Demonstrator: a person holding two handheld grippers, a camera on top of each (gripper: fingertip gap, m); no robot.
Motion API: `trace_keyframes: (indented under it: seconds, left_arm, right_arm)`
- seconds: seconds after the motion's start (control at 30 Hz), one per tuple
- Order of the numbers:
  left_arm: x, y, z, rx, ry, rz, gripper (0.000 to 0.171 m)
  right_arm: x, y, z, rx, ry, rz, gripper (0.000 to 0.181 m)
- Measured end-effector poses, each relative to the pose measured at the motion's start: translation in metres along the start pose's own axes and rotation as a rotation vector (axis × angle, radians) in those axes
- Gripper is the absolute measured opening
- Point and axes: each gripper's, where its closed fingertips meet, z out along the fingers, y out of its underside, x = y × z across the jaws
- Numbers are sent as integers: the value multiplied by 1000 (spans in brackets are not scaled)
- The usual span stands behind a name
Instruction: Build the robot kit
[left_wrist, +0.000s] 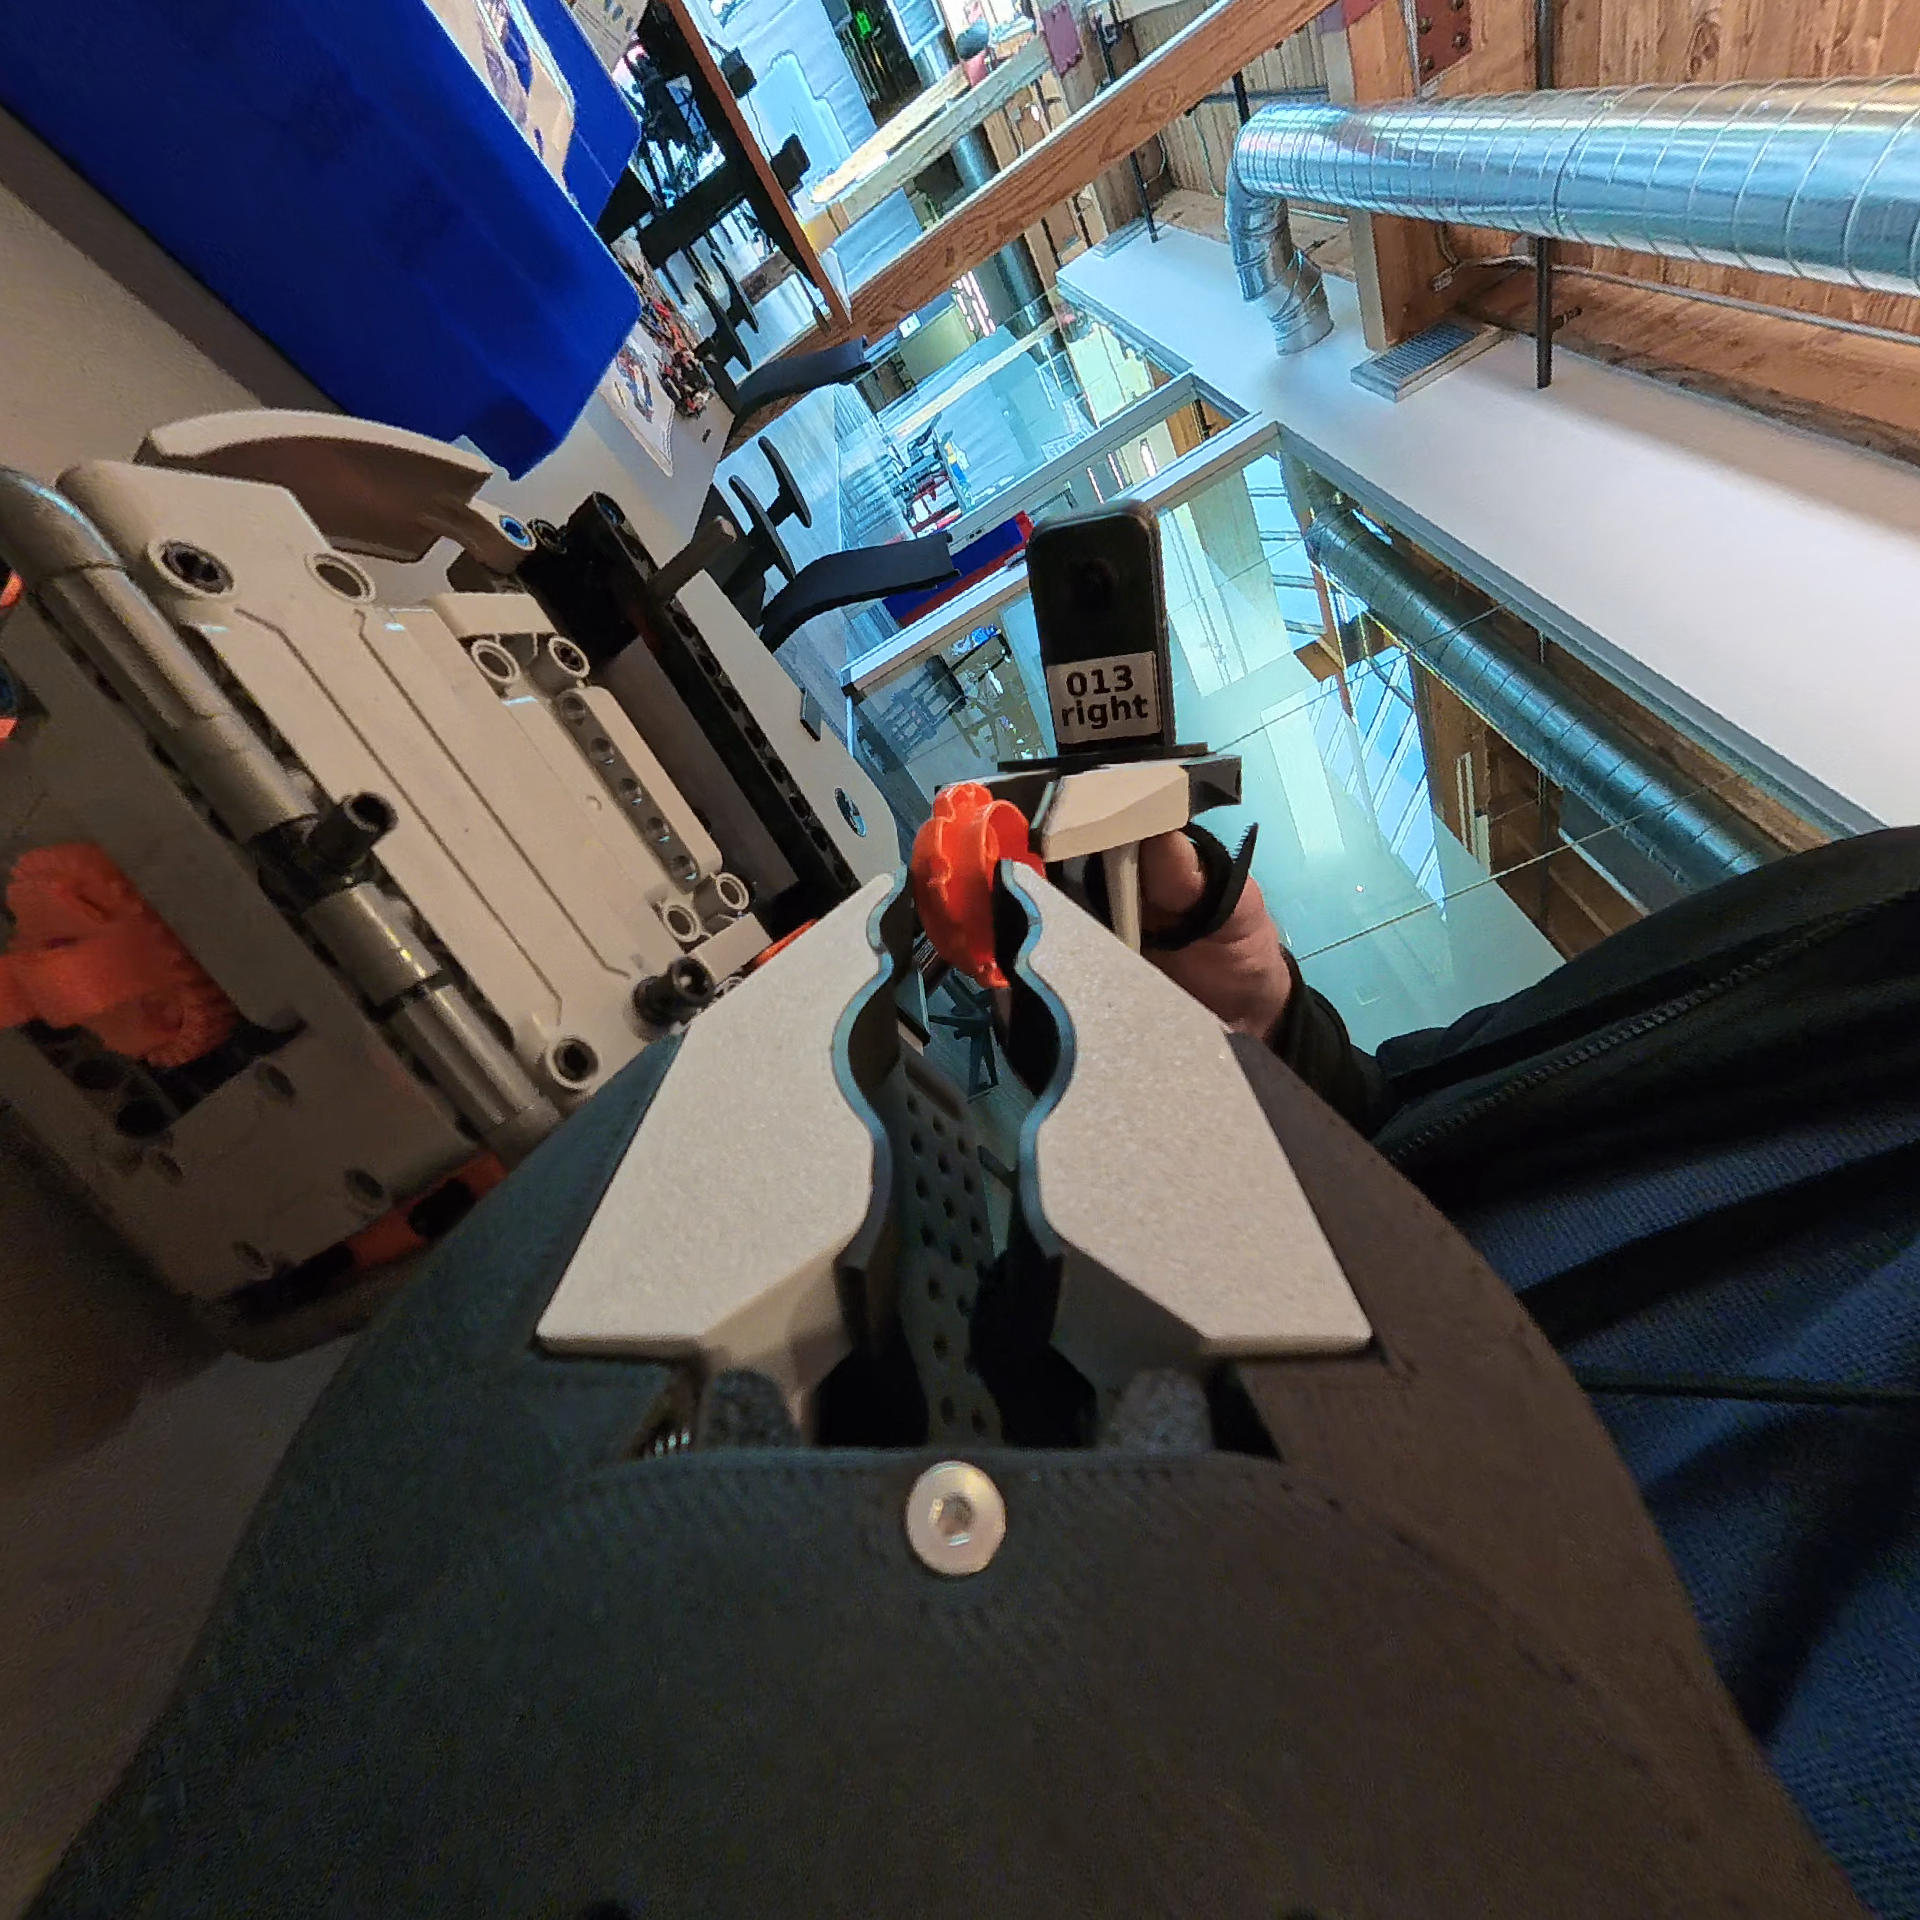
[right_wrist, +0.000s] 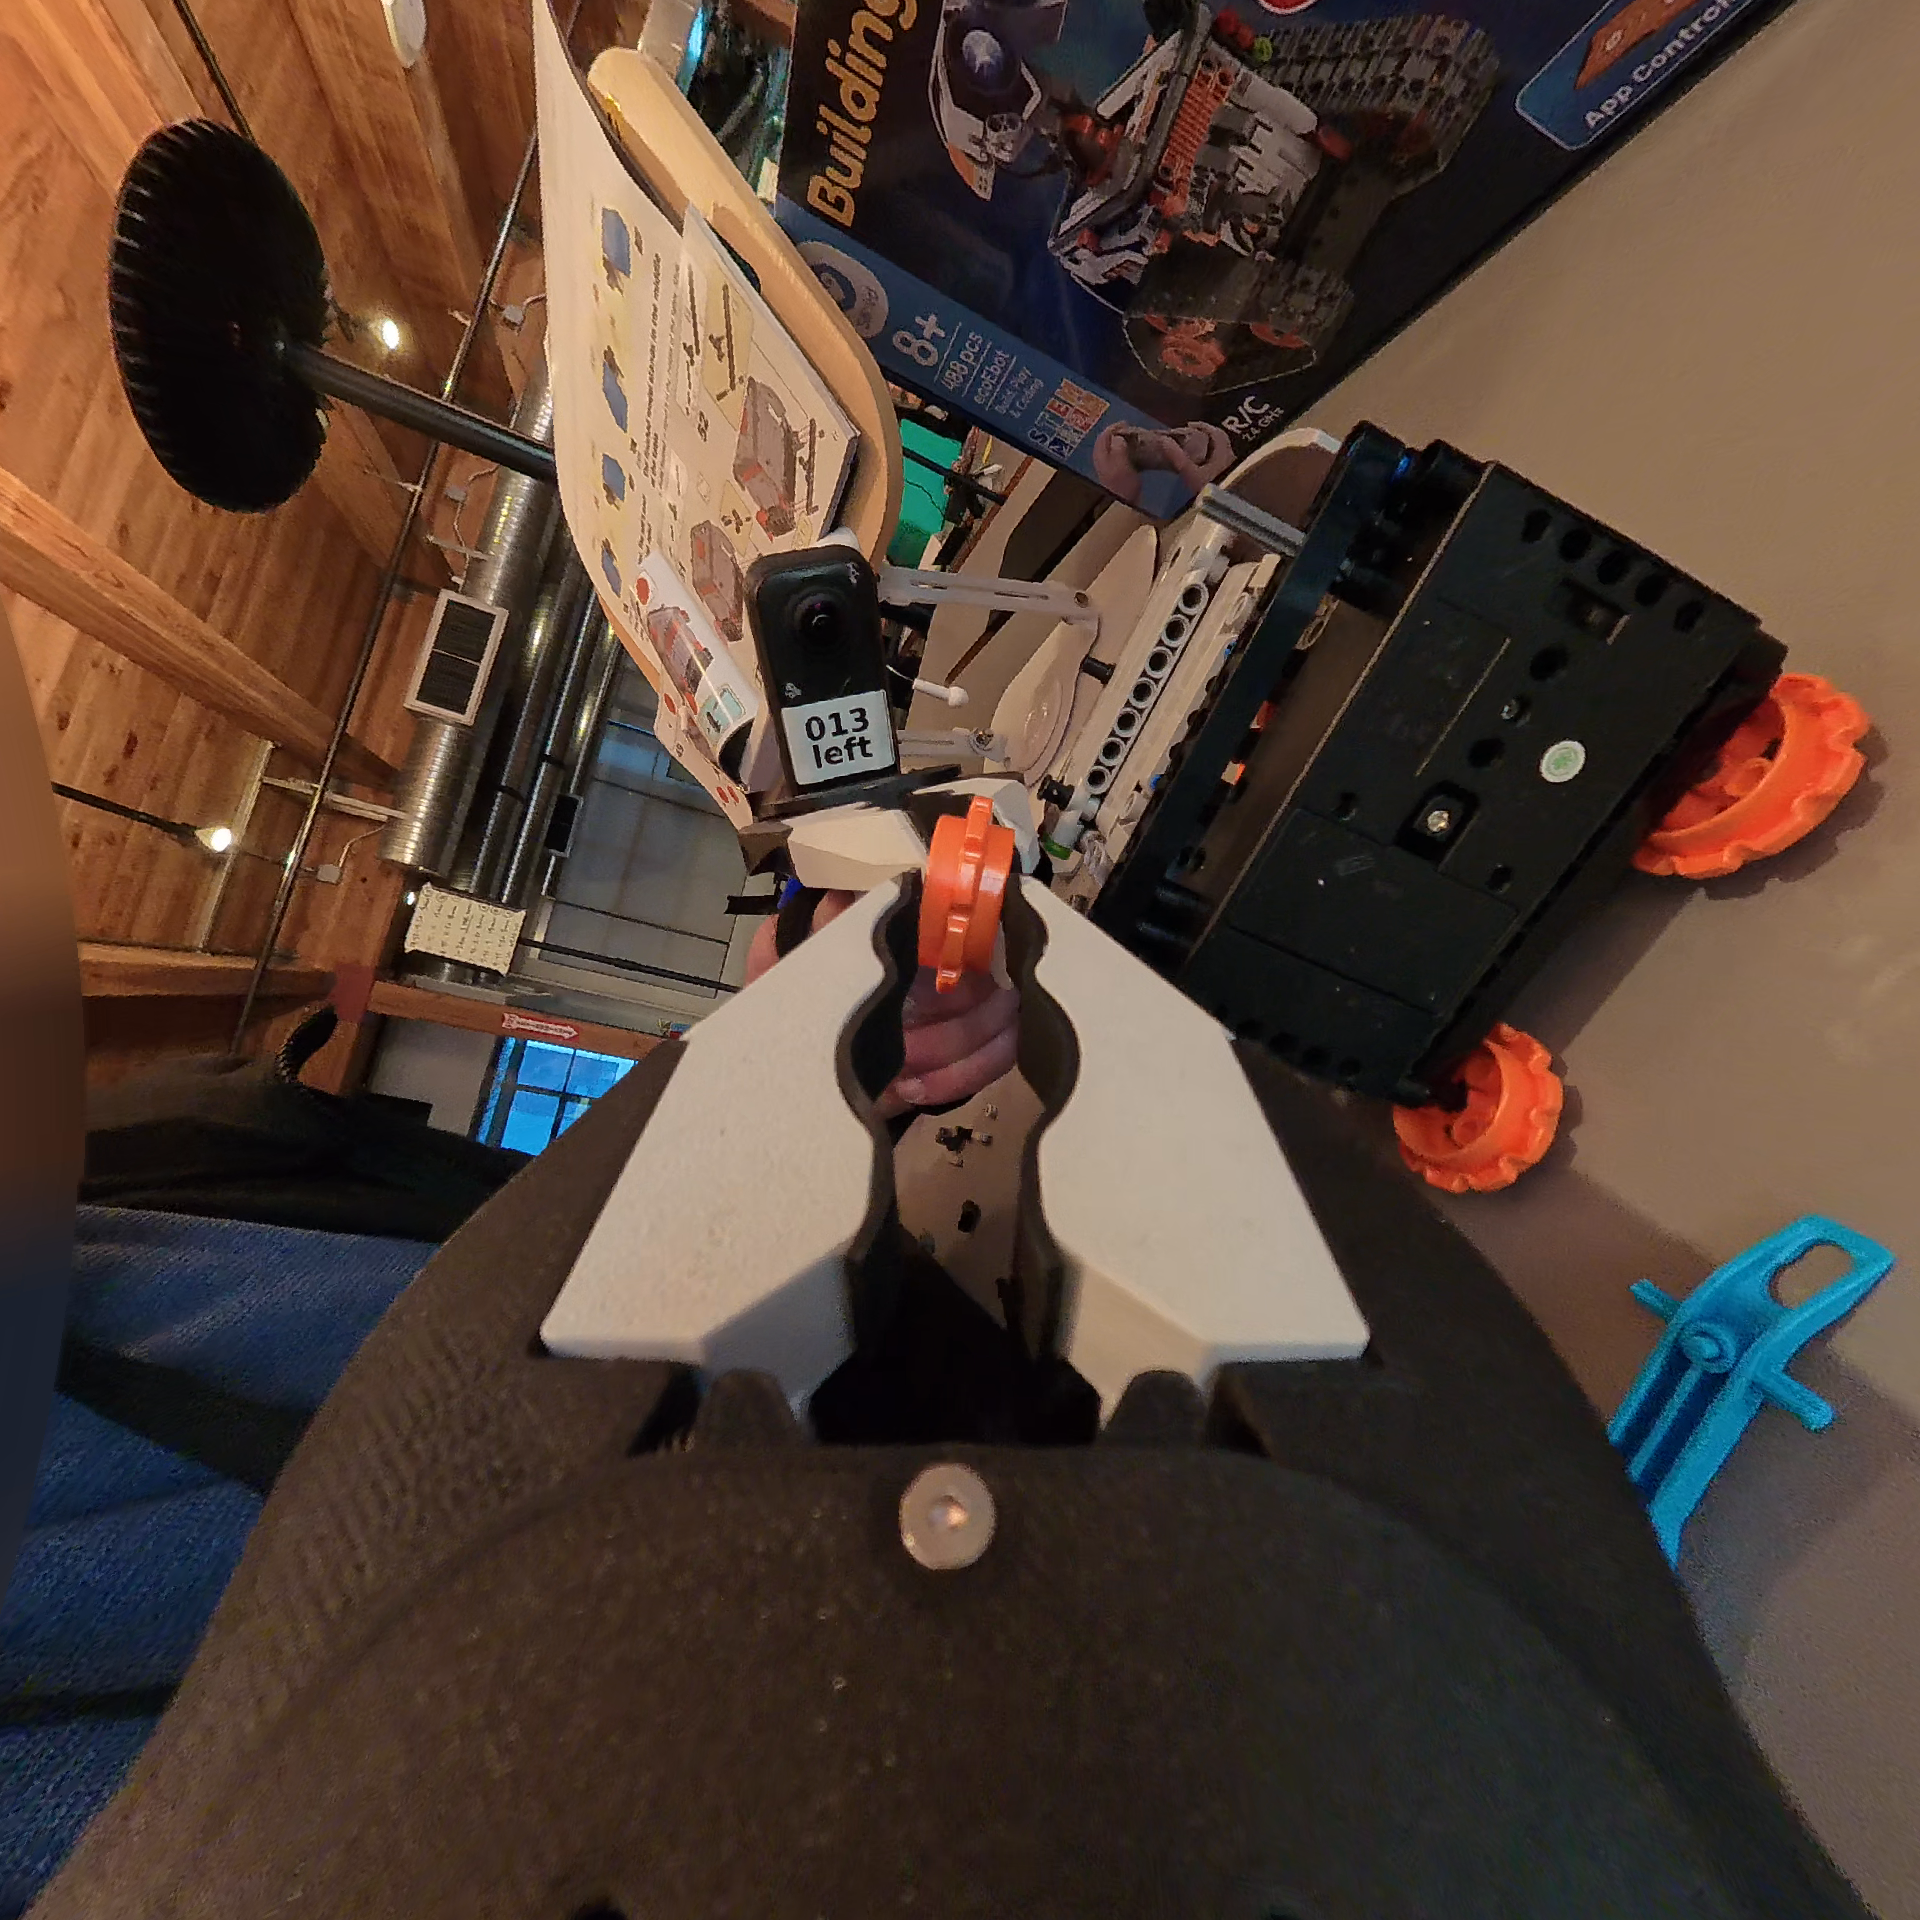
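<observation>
A small orange toothed wheel (left_wrist: 961, 883) sits between the fingertips of my left gripper (left_wrist: 951, 899), which is shut on it. My right gripper (right_wrist: 961, 899) faces the left one tip to tip and is shut on the same orange wheel (right_wrist: 966, 883). The right gripper also shows in the left wrist view (left_wrist: 1107, 826), held by a hand (left_wrist: 1242, 961). The left gripper shows in the right wrist view (right_wrist: 868, 831). A white and black brick-built vehicle (left_wrist: 364, 831) lies on its side on the table right beside both grippers.
The vehicle's black underside (right_wrist: 1455, 790) carries two orange wheels (right_wrist: 1756, 779) (right_wrist: 1481, 1107). A light blue plastic tool (right_wrist: 1745, 1351) lies on the grey table (right_wrist: 1714, 416). A printed toy box (right_wrist: 1143, 208) and an instruction booklet (right_wrist: 686, 416) stand behind. The box also appears blue in the left wrist view (left_wrist: 312, 208). The grippers are tip to tip, or close to it.
</observation>
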Motion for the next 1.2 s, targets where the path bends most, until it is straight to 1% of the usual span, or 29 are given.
trace_keyframes:
  seconds: [0.4, 0.57, 0.7, 0.97, 1.2]
  left_arm:
    - [-2, -2, 4, -8, 3, -55, 14]
    - [-3, -4, 5, -16, -3, -54, 14]
    - [-2, -6, 8, -21, -2, -49, 14]
    - [-3, -9, 8, -9, 15, -42, 13]
    - [-2, -11, 11, -12, 16, -14, 13]
  right_arm:
    - [3, -5, -2, 6, -68, 147, 13]
    - [5, -7, -2, 35, -132, 252, 13]
    - [6, -6, -4, 65, -164, 288, 13]
    - [4, 0, -3, 99, -163, 288, 13]
    - [2, -4, -6, 155, -114, 207, 12]
